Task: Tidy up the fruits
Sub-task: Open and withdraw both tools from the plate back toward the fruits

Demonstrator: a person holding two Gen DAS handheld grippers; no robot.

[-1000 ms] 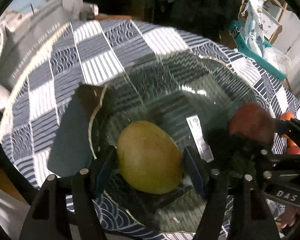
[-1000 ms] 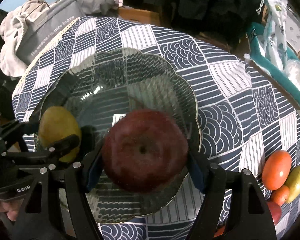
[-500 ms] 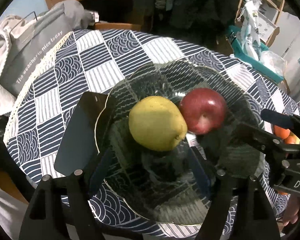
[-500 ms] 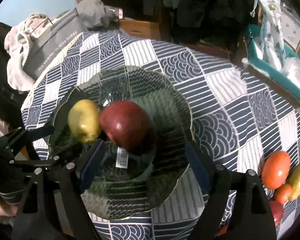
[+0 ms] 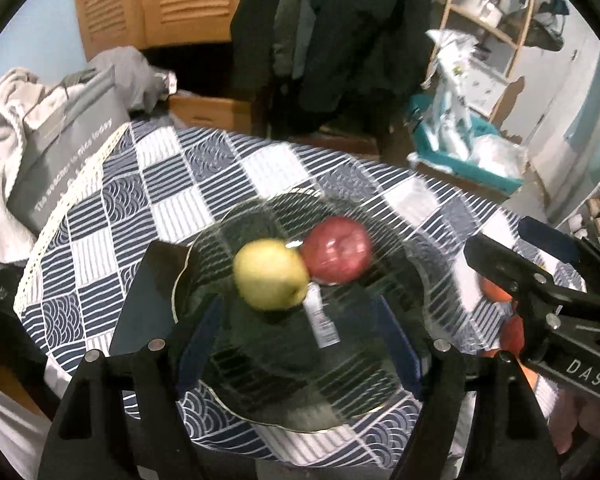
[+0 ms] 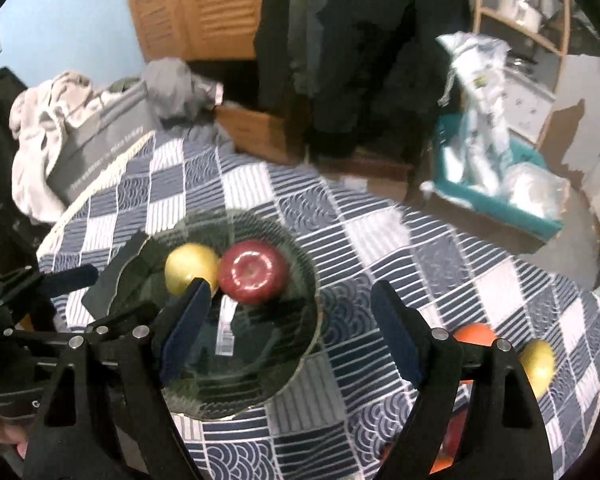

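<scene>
A yellow-green fruit (image 5: 270,274) (image 6: 190,268) and a red apple (image 5: 336,254) (image 6: 254,272) lie touching on a clear glass plate (image 5: 340,392) (image 6: 240,384) on the checked tablecloth. My left gripper (image 5: 300,340) hangs open above the plate's near side, with nothing between its blue pads. My right gripper (image 6: 290,298) is open too, raised above the plate's right edge and holding nothing. Each gripper shows in the other's view: the right gripper (image 5: 540,280) at the right edge, the left gripper (image 6: 60,280) at the left edge.
More fruit lies at the table's right: an orange (image 6: 474,334), a yellow fruit (image 6: 538,362) and a red one (image 6: 454,432). A dark flat slab (image 5: 140,304) sits under the plate's left rim. A grey bag (image 5: 68,148) and a teal bin (image 6: 496,200) stand beyond the table.
Both grippers let go of their fruit and rose back from the plate. The yellow-green fruit and the apple now rest side by side in it.
</scene>
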